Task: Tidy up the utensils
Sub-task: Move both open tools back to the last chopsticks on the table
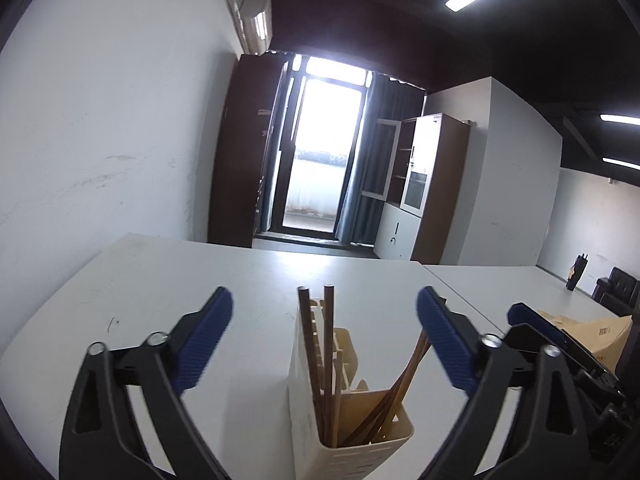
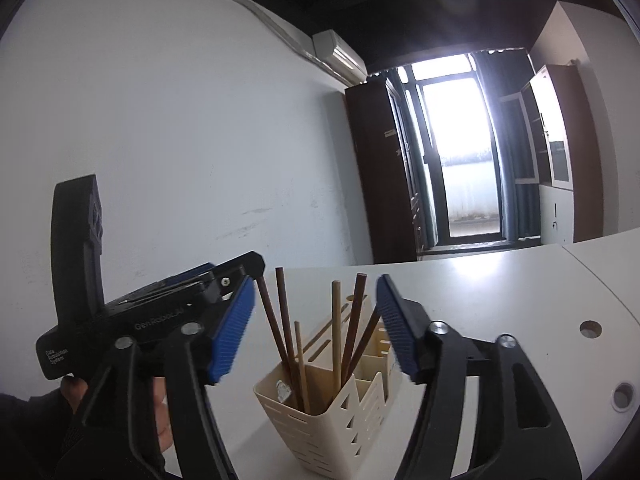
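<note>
Your left hand-held gripper (image 1: 325, 344) and right hand-held gripper (image 2: 316, 320) both hover jaws apart, empty, flanking the cream slotted plastic utensil caddy (image 2: 328, 420) on the white surface (image 1: 160, 280), likely lined up for a pick. Its near compartment holds brown and pale wooden chopsticks (image 2: 285, 320), leaning loosely.

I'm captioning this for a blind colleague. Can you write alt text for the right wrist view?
A cream utensil holder stands on a white table, with several wooden chopsticks upright in it. The open right hand-held gripper frames it, empty; the left hand-held gripper is alongside.
</note>
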